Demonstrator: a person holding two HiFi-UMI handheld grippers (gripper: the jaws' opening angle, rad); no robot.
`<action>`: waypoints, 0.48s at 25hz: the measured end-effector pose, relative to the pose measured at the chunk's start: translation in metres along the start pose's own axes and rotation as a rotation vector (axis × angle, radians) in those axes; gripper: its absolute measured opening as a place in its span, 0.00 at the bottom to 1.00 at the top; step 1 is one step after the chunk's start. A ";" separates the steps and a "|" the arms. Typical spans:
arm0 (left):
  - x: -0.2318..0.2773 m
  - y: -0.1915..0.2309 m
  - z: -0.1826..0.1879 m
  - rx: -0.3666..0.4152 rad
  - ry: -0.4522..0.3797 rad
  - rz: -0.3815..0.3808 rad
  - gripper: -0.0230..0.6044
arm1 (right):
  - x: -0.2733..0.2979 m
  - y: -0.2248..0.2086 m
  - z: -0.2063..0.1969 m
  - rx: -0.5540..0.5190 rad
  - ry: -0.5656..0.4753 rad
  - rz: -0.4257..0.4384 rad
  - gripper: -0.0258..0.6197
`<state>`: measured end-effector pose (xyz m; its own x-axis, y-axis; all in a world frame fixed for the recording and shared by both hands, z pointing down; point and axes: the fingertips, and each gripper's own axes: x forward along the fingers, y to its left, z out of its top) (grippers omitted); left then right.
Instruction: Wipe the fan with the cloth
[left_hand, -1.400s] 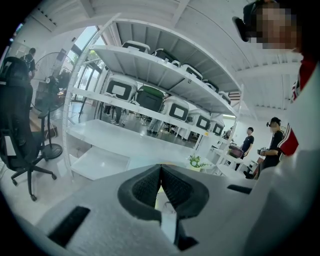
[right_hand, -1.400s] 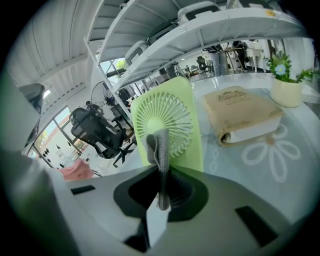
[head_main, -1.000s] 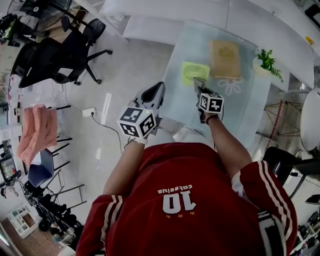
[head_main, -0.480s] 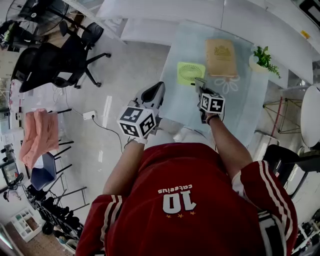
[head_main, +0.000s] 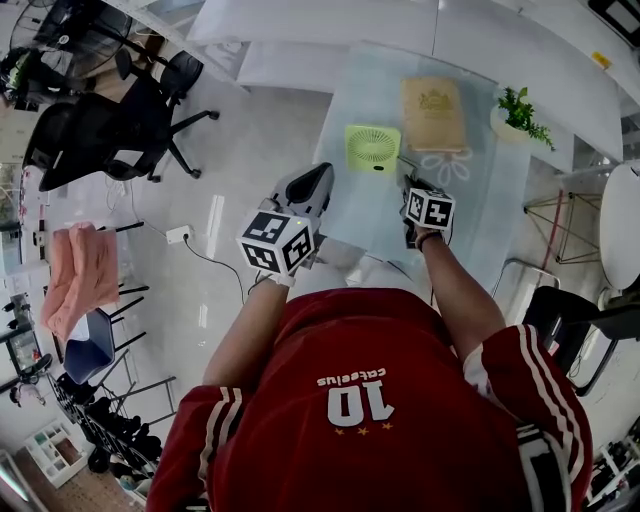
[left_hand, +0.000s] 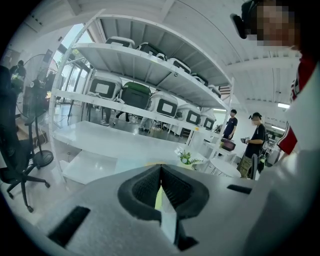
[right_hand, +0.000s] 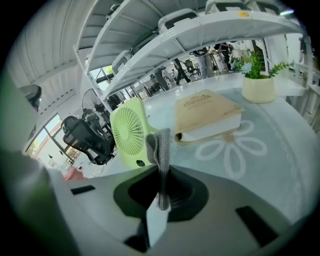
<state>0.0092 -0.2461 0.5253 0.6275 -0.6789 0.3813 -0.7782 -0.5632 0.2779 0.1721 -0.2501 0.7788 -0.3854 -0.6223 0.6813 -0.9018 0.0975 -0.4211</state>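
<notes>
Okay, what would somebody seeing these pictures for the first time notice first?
Probably the bright green fan, standing on the pale table beside a tan book. Next, the right gripper, shut on a grey cloth and pointed at the fan. The left gripper is shut and empty, near the table's left edge.

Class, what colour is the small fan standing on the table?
The fan is light green, and it shows best in the right gripper view.
</notes>
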 end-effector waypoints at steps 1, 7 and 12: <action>0.001 -0.002 0.000 0.004 0.002 -0.002 0.04 | -0.001 -0.003 -0.001 0.004 0.001 -0.002 0.08; 0.004 -0.011 -0.002 0.003 0.005 0.003 0.04 | -0.008 -0.009 -0.008 0.013 0.016 0.003 0.08; 0.000 -0.011 -0.005 -0.004 0.008 0.011 0.04 | -0.014 -0.021 -0.015 0.019 0.035 -0.020 0.08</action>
<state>0.0178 -0.2379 0.5263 0.6186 -0.6813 0.3913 -0.7852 -0.5536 0.2774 0.1931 -0.2318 0.7872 -0.3744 -0.5960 0.7104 -0.9056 0.0701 -0.4184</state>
